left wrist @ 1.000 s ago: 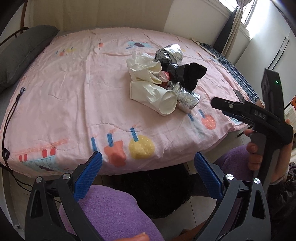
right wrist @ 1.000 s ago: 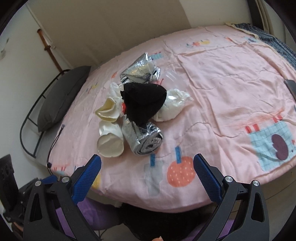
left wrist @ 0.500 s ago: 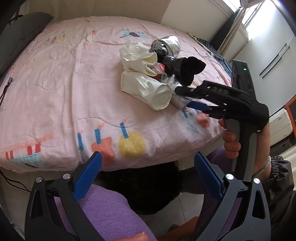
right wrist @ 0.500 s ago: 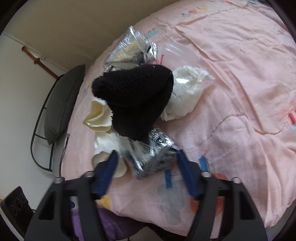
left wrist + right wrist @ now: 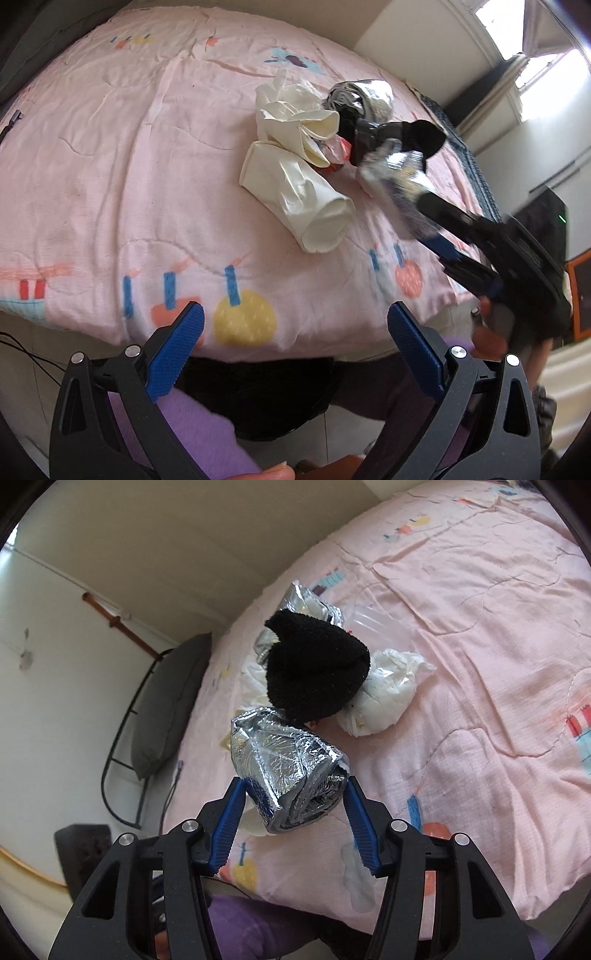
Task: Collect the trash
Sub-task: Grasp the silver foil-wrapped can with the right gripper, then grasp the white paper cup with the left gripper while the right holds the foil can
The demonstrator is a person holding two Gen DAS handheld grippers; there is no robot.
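Foil wrapper, a crumpled silver roll, sits clamped between the blue pads of the right gripper, at the near edge of the trash pile on the bed. Its long axis runs roughly along the fingers, open end toward the camera; gripping across the width suits lifting. Left gripper hangs wide apart, empty, below the bed edge. Black sock lies just behind.

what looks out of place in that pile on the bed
The black fuzzy sock stands out: it is clothing lying on top of the litter, among a crumpled foil wrapper, a wadded white tissue and cream gloves. The right gripper grips the foil wrapper, not the sock.
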